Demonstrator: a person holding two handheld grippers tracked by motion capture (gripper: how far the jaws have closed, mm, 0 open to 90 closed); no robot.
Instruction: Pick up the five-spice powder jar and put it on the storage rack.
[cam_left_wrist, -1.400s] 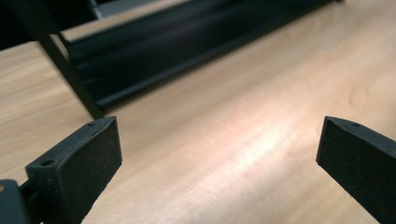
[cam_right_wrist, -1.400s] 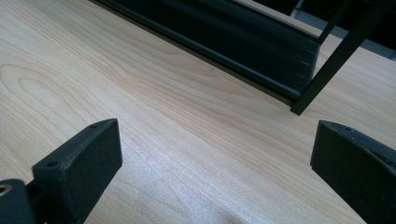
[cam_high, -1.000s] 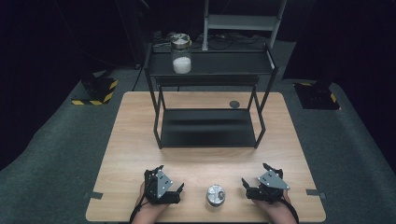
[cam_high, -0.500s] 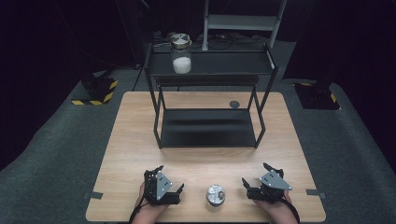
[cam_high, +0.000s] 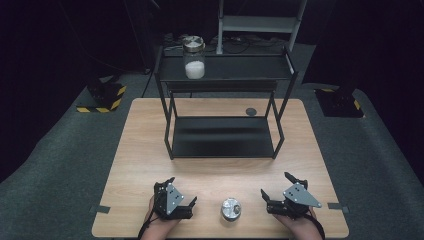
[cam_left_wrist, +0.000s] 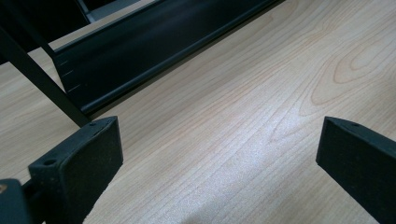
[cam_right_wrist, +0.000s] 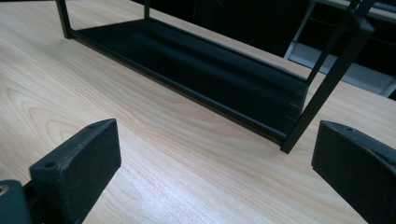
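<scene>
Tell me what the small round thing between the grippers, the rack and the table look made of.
Round thing: likely metal, shiny silver top catching light; too small to be sure.
Rack: probably painted metal, matte black, thin straight bars and a folded shelf lip.
Table: wood or wood-look laminate, pale with printed-looking grain and a soft sheen.

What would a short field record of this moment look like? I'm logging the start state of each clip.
surface: wooden table
left gripper: open, near the front edge, holding nothing
right gripper: open, near the front edge, holding nothing
small metal jar: on the table between the two grippers, untouched
black rack: two shelves, at mid-table
glass jar: metal lid, white contents, on the rack's top shelf at its left end
dark round disc: on the table behind the rack
</scene>
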